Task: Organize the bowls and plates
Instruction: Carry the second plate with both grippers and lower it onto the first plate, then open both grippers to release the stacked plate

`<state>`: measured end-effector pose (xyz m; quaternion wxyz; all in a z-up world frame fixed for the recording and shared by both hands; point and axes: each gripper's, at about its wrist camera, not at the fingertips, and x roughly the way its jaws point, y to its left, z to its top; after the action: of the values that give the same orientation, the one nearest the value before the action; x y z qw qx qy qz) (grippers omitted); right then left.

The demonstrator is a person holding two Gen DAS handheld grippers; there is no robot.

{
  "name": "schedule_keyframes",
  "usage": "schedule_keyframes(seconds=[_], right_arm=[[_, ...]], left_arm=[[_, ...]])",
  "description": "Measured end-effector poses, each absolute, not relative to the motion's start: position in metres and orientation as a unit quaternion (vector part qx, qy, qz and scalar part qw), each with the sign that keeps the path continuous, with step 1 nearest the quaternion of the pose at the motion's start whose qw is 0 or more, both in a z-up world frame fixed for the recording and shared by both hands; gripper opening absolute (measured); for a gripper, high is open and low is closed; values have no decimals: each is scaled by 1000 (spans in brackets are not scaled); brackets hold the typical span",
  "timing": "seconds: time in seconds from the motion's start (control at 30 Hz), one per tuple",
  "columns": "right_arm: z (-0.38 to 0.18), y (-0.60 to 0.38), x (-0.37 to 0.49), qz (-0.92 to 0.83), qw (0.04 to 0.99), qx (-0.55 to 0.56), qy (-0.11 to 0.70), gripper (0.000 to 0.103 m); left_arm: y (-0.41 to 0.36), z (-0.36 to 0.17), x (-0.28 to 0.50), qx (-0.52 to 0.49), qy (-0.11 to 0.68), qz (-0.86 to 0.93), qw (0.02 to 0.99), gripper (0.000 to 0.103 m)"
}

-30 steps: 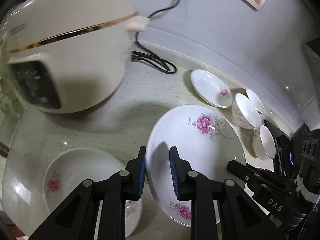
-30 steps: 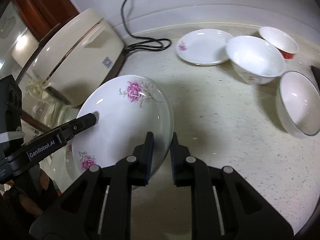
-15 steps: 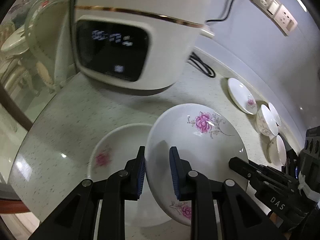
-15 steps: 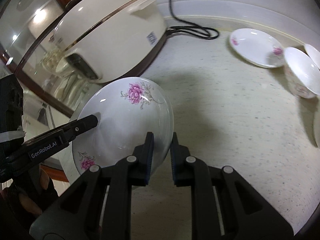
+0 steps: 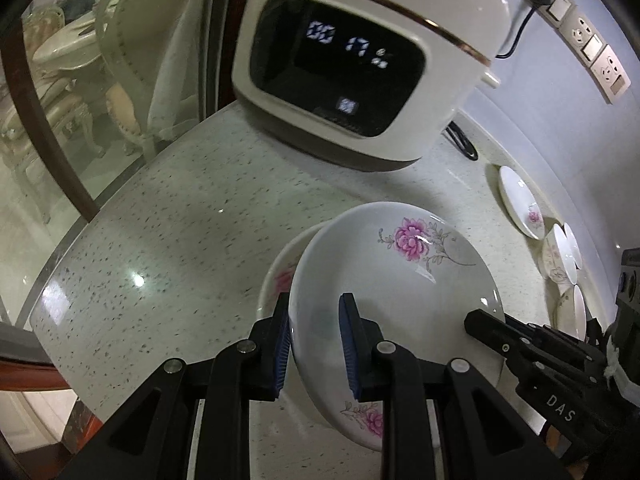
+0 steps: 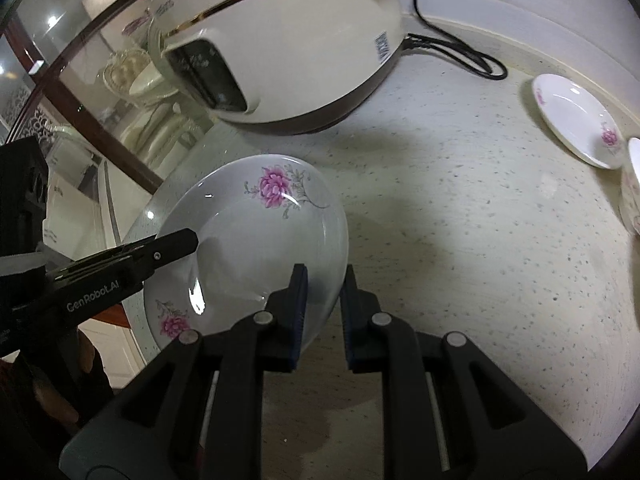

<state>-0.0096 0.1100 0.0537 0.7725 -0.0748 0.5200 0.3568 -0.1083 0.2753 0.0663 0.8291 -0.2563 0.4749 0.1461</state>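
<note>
A large white plate with pink flowers (image 5: 400,292) (image 6: 256,240) hangs above the speckled counter, held by both grippers. My left gripper (image 5: 314,312) is shut on its left rim and my right gripper (image 6: 324,280) is shut on its right rim. Just under it, at the counter's left end, lies a second flowered plate (image 5: 280,276), mostly covered by the held one. A small flowered plate (image 5: 520,208) (image 6: 576,120) rests far right by the wall, with several white bowls (image 5: 560,258) beyond it.
A cream rice cooker (image 5: 360,64) (image 6: 280,40) with a lit display stands at the back, its black cord (image 6: 460,52) trailing along the wall. A glass partition with a dark wood frame (image 5: 56,136) borders the counter's left edge (image 5: 52,320). Wall sockets (image 5: 584,36) sit upper right.
Both grippers have carried the large plate leftward and a little lower, until it hangs over the plate at the counter's left end. The rice cooker's display has come into view.
</note>
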Motion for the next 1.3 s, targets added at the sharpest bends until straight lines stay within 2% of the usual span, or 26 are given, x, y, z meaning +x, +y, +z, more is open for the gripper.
schedule_keyframes(seconds=[0.7, 1.0, 1.23, 1.3], right_arm=[[41, 134, -12, 360, 759, -119, 529, 20], [41, 144, -22, 365, 756, -157, 520, 29], [42, 142, -24, 365, 755, -154, 522, 31], [44, 141, -26, 366, 756, -154, 521, 33]], left_arm=[[282, 51, -118, -252, 491, 176, 815, 24], [281, 49, -117, -246, 487, 185, 817, 25], [278, 54, -116, -227, 488, 194, 820, 30], [278, 58, -117, -215, 481, 206, 825, 41]])
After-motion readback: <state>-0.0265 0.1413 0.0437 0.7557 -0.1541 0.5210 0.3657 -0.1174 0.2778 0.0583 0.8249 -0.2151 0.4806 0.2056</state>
